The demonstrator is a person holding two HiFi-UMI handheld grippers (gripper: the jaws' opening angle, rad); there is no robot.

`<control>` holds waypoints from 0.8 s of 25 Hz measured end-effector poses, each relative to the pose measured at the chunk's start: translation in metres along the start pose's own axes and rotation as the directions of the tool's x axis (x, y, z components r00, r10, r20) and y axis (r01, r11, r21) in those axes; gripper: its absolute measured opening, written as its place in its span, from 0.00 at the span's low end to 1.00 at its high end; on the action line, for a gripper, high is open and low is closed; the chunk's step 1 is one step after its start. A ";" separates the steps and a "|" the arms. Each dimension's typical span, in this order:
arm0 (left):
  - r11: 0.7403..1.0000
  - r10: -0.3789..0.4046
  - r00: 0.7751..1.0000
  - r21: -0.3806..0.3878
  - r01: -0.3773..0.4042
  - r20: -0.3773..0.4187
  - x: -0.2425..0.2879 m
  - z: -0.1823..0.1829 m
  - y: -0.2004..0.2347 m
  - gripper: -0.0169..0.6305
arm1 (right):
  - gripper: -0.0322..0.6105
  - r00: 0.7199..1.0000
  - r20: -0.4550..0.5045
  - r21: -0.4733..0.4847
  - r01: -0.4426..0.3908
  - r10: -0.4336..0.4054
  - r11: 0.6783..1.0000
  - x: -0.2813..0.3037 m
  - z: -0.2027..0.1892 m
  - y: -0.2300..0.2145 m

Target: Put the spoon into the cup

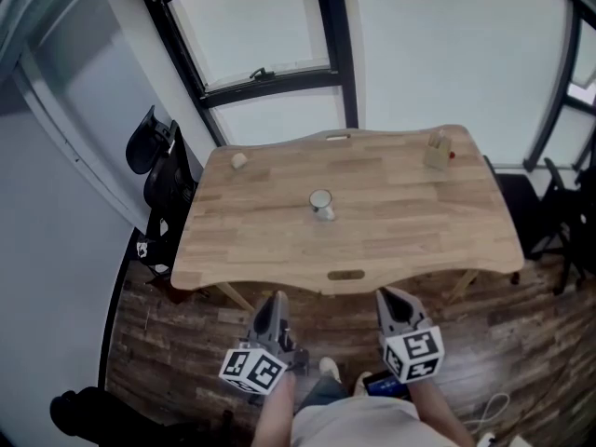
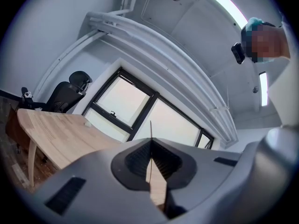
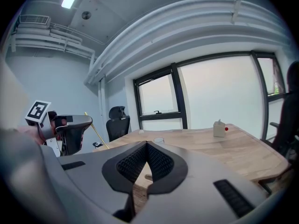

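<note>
Spoon (image 3: 96, 130): a thin gold-coloured rod, pinched between the closed jaws of the left gripper (image 2: 150, 141). One slender end projects past the jaw tips. Seen from the right gripper view it slants across the left gripper's tip.

Left gripper: held low over the wooden floor (image 1: 186, 343), short of the near edge of the counter (image 1: 400, 222).

Right gripper (image 3: 147, 144): level with the left and just beside it. Its jaws are closed tip to tip with nothing between them.

Cup (image 1: 321, 203): upright near the counter's middle, well apart from both grippers and from the spoon.

Block (image 1: 438, 152): a pale block with a red piece, near the far right corner.

Small pale object (image 1: 239, 160): near the far left corner.

Chair (image 1: 158, 170): black, left of the counter.

Window (image 1: 270, 45): behind the far edge.
</note>
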State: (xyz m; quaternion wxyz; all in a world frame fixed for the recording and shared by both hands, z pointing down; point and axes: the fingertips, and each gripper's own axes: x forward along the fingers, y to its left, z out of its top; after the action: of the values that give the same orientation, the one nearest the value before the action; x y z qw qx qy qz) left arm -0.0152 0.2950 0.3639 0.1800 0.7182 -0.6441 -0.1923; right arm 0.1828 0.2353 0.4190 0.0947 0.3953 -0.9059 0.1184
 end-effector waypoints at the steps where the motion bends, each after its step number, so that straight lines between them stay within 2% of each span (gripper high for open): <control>1: 1.000 -0.003 1.000 0.006 0.003 0.005 0.003 0.003 -0.001 0.03 | 0.05 1.000 0.004 -0.001 0.001 -0.001 1.000 0.002 0.003 -0.002; 5: 1.000 -0.008 1.000 0.025 0.008 0.023 0.016 0.011 0.003 0.03 | 0.05 1.000 0.029 0.004 0.004 -0.004 1.000 0.018 0.008 -0.008; 10: 1.000 -0.014 1.000 0.009 0.013 0.026 0.051 0.013 0.024 0.03 | 0.05 1.000 -0.004 -0.019 0.004 -0.004 1.000 0.049 0.003 -0.013; 15: 1.000 -0.027 1.000 -0.007 0.027 0.000 0.105 0.006 0.062 0.03 | 0.05 0.999 -0.027 -0.013 0.040 -0.041 0.999 0.100 0.003 -0.037; 20: 0.998 -0.049 0.998 -0.052 0.047 -0.044 0.172 0.015 0.103 0.03 | 0.05 0.993 -0.088 -0.034 0.070 -0.072 0.997 0.171 0.008 -0.049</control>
State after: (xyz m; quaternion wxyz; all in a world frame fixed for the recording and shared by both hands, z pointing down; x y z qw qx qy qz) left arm -0.0943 0.1127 0.3960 0.2083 0.7327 -0.6172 -0.1967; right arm 0.1043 0.0822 0.4639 0.1454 0.4200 -0.8879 0.1188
